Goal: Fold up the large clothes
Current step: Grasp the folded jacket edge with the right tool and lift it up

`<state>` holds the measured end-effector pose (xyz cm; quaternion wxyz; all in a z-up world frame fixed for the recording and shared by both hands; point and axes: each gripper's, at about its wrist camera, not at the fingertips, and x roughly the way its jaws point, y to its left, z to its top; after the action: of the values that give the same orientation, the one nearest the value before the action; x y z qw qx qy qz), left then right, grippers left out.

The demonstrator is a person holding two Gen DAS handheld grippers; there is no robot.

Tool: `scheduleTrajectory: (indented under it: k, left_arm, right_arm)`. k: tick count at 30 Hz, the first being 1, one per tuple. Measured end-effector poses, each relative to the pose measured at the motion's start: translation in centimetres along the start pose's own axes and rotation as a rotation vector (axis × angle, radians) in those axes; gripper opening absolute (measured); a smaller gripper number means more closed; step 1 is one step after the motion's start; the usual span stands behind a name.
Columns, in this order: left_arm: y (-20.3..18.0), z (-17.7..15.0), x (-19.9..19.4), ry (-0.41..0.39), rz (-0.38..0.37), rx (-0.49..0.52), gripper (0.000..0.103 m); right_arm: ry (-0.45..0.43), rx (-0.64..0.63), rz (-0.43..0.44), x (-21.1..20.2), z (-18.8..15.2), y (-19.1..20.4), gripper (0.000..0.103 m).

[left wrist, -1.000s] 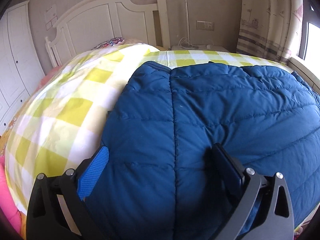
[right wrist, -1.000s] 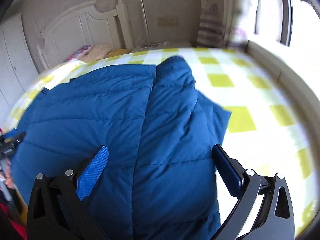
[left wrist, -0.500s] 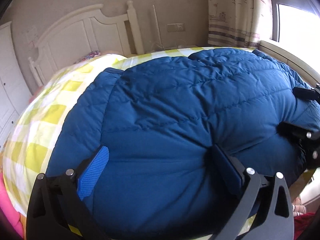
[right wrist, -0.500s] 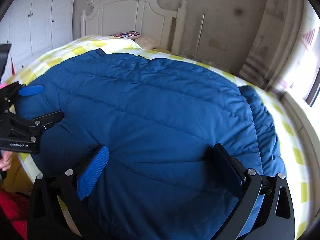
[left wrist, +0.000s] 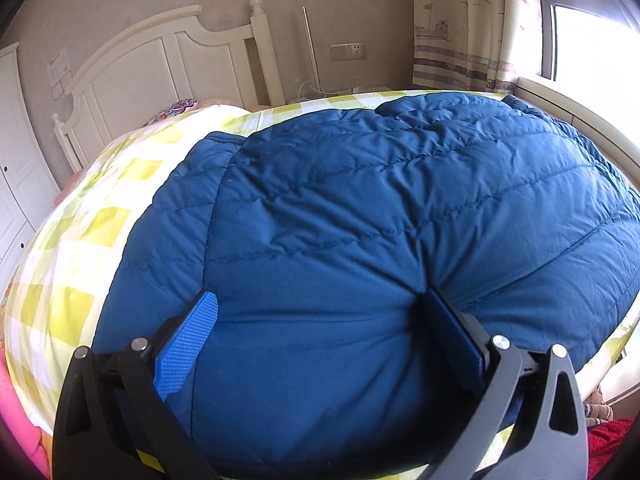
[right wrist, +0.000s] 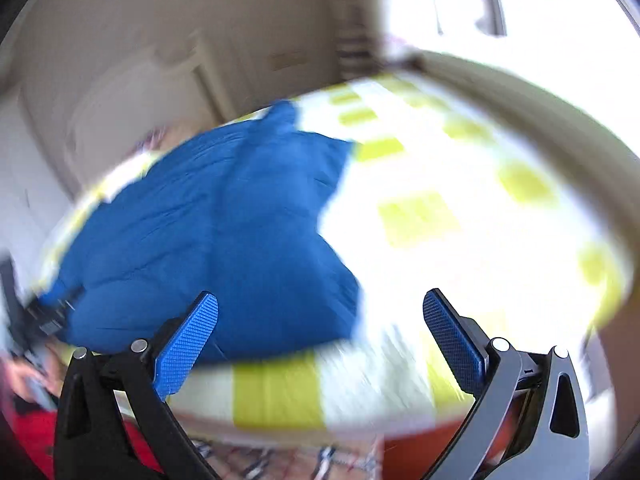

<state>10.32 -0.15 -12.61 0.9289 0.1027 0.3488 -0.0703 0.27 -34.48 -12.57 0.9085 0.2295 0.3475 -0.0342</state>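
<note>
The left gripper [left wrist: 318,312] has its 2 fingers spread wide, and both press down into the near edge of the blue down jacket [left wrist: 380,220]; the right finger [left wrist: 452,328] sinks into the padding so that creases fan out from it, while the blue ribbed pad [left wrist: 186,344] of the left finger lies against the fabric near the jacket's left side. Nothing is pinched between them. The right gripper [right wrist: 320,314] is also wide apart and empty, its 2 blue pads [right wrist: 186,344] held above the near edge of the bed, with the jacket [right wrist: 224,248] lying beyond and to the left of them, apart from the fingers. That view is strongly blurred, so little detail can be read there. The jacket lies spread flat across the yellow-and-white checked bedsheet [left wrist: 80,240], covering most of the near and right part of the bed, its quilted seams running across. At the far end stands a white headboard [left wrist: 160,68], with a patterned pillow [left wrist: 176,106] just before it. A curtain [left wrist: 460,28] hangs at the far right beside a bright window [left wrist: 588,36], and white wardrobe doors [left wrist: 14,152] stand at the far left.
</note>
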Motion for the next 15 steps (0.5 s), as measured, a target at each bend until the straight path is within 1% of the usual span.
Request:
scheduleTrajectory:
  k: [2, 4, 6, 9, 10, 12, 13, 15]
  left_arm:
    - [0.0, 0.1, 0.0, 0.006, 0.001, -0.004, 0.101]
    - [0.1, 0.2, 0.1, 0.011, -0.001, -0.012, 0.101]
    - [0.2, 0.2, 0.1, 0.015, -0.01, -0.022, 0.101]
    - [0.5, 0.2, 0.2, 0.016, -0.026, -0.034, 0.101]
    - [0.5, 0.1, 0.2, 0.015, -0.028, -0.036, 0.101]
    - [0.5, 0.1, 0.3, 0.01, -0.03, -0.04, 0.101]
    - [0.5, 0.1, 0.3, 0.007, -0.03, -0.04, 0.101]
    - [0.5, 0.0, 0.3, -0.001, -0.03, -0.038, 0.101]
  right_arm:
    - [-0.008, 0.059, 0.137, -0.4, -1.2, -0.8, 0.098]
    - [-0.004, 0.064, 0.189, -0.1, -1.9, 0.0, 0.098]
    - [0.023, 0.053, 0.234, 0.3, -2.1, 1.2, 0.099]
    - [0.082, 0.034, 0.314, 2.1, -2.1, 4.2, 0.099]
    - [0.089, 0.026, 0.313, 2.5, -1.9, 4.9, 0.099]
    - [0.09, 0.011, 0.262, 3.8, -1.1, 6.6, 0.099]
    - [0.089, 0.032, 0.244, 4.9, -0.4, 7.3, 0.099]
    - [0.086, 0.115, 0.216, 7.0, 1.3, 8.2, 0.099]
